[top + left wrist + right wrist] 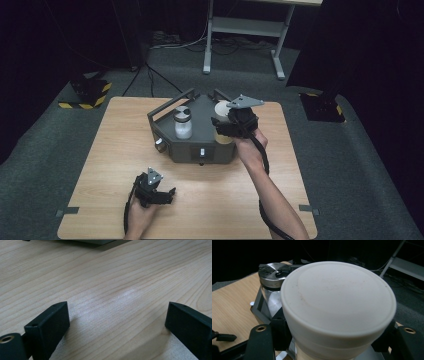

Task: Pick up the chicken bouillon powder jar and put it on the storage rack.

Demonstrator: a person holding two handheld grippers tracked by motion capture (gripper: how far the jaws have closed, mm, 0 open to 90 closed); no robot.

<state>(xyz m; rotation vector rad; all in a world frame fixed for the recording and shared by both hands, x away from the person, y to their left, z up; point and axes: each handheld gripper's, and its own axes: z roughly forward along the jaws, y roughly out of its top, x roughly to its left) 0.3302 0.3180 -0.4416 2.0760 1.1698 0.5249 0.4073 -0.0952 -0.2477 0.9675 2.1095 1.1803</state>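
A dark grey tray (197,147) with handle bars stands at the middle of the wooden table (100,165). In it, on the left, is a glass jar (182,125) with a metal lid (274,272). On the right is a jar with a broad cream lid (337,300), partly seen in the high view as the cream lid (220,106). My right gripper (225,127) is over the tray, its jaws pressed on either side of that jar just below the lid, right gripper (332,342). My left gripper (169,194) rests low near the table's front edge, open, left gripper (117,320) with bare wood between the jaws.
The tray's front wall carries a round knob (159,145) and a small switch (202,152). Grey tape marks (67,211) sit near the table's front corners. Beyond the table are a metal desk frame (245,27) and yellow-black striped blocks (87,92) on the carpet.
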